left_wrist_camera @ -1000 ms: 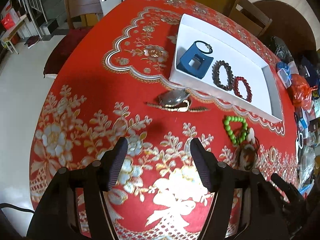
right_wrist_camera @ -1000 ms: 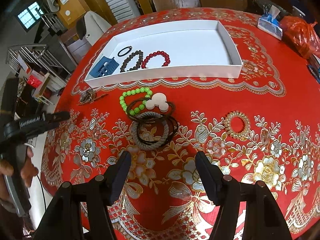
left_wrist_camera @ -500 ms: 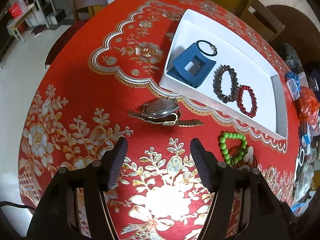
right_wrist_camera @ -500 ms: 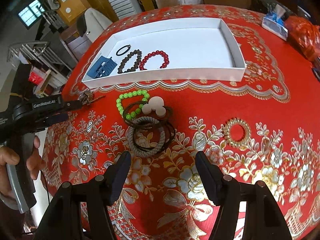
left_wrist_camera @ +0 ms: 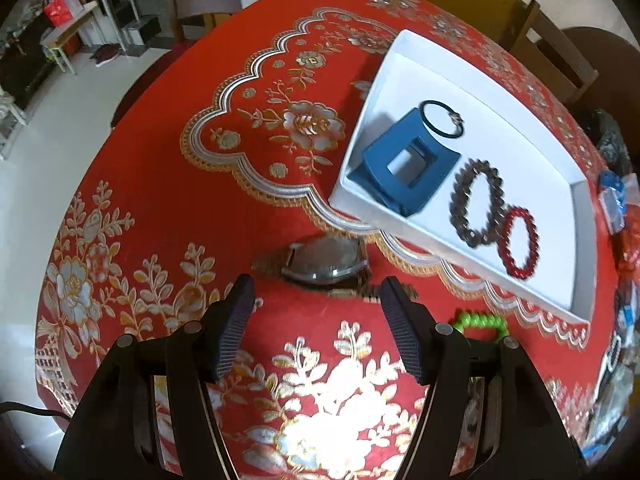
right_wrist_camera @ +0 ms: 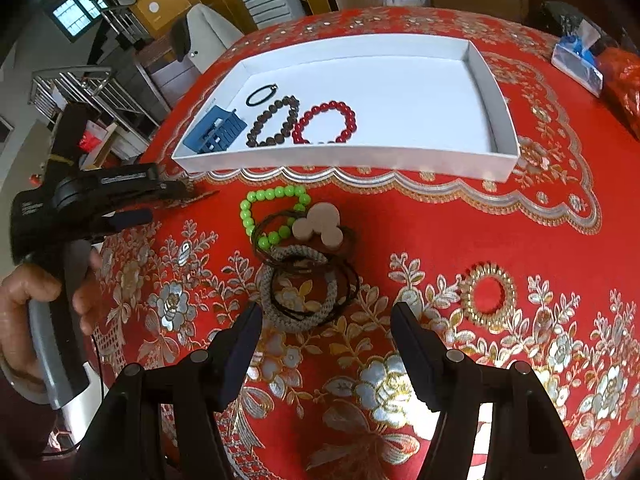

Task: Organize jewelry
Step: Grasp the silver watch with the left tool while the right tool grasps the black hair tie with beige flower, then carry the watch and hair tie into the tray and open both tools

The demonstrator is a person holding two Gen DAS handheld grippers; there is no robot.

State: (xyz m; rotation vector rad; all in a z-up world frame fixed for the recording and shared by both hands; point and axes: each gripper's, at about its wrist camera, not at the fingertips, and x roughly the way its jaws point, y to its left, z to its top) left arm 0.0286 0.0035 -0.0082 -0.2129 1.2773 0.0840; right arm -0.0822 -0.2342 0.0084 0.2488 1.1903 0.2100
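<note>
Left wrist view: the left gripper [left_wrist_camera: 316, 300] hangs open just short of the watch [left_wrist_camera: 324, 262] beside the white tray [left_wrist_camera: 440, 240]. The right gripper [right_wrist_camera: 326, 328] is open near the hair ties [right_wrist_camera: 304, 288] on the bench [right_wrist_camera: 520, 280].

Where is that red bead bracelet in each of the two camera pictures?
Left wrist view: the red bead bracelet lies at right, inside the white tray, touching the dark brown bead bracelet.
Right wrist view: upper centre, in the same tray.
Shared landmark: the blue hair clip.
</note>
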